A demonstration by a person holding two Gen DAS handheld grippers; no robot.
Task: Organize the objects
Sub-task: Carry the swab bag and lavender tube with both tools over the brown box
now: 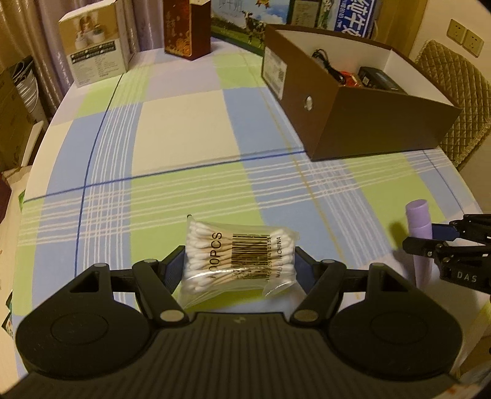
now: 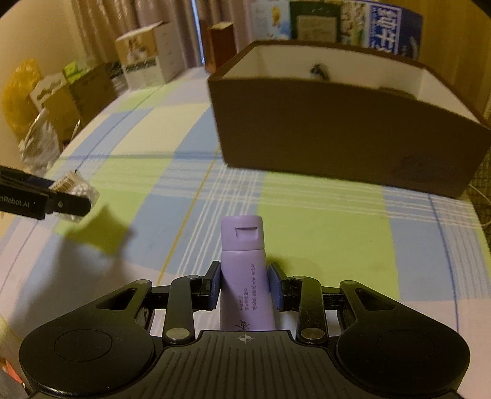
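A clear bag of cotton swabs (image 1: 236,254) with a barcode label sits between the fingers of my left gripper (image 1: 238,262), which is shut on it a little above the checked tablecloth. My right gripper (image 2: 245,287) is shut on a lilac tube (image 2: 244,245), cap pointing forward. In the left wrist view the right gripper (image 1: 426,238) holds the tube (image 1: 416,211) at the right edge. In the right wrist view the left gripper (image 2: 66,193) and the swab bag (image 2: 80,186) show at the left. An open brown box (image 1: 368,129) (image 2: 337,138) stands ahead, holding a cable and dark items.
Cartons (image 1: 95,46) and a dark red box (image 1: 187,27) stand along the table's far edge, with milk cartons (image 1: 353,15) behind the brown box. A quilted chair back (image 1: 454,92) is on the right. The table's curved edge falls away on the left.
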